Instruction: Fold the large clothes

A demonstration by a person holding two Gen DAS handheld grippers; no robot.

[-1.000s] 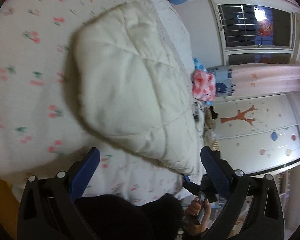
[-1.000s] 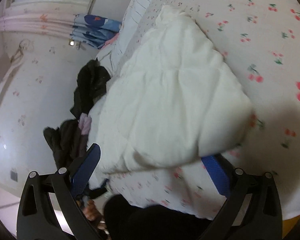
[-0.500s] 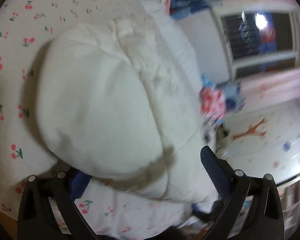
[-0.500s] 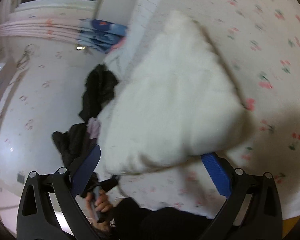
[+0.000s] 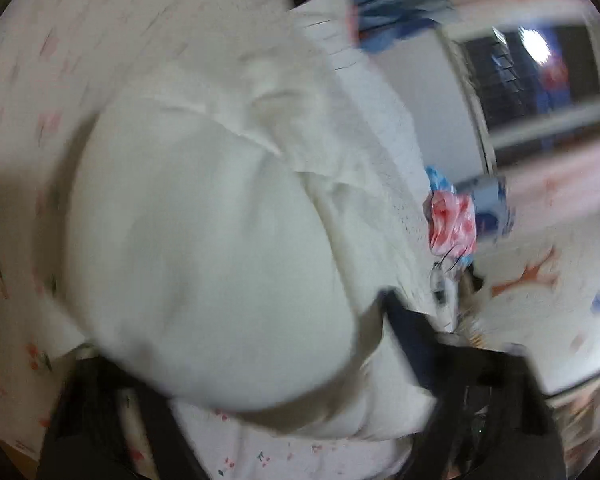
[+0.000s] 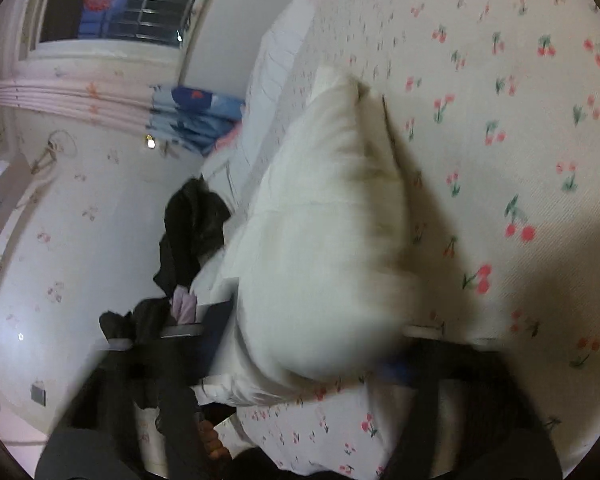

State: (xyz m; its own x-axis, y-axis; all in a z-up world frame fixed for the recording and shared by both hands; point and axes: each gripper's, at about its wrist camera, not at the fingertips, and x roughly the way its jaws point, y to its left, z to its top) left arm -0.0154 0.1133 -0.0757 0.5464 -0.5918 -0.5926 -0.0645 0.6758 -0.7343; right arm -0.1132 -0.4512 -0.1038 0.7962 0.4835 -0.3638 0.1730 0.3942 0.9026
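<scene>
Cherry-print white bedsheet (image 6: 500, 152) covers the bed; no writing is legible. Puffy white quilted jacket (image 5: 220, 248) fills the centre, a barred window (image 6: 140, 4) at eleven o'clock. Left gripper (image 5: 240, 392) and right gripper (image 6: 316, 344) fingers are closing around the jacket's folds.

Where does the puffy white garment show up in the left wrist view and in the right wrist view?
Left wrist: white garment fills the centre, between the closing left gripper fingers.
Right wrist: centre, between the closing right gripper fingers.
Shared landmark: cherry-print sheet beneath it.
</scene>
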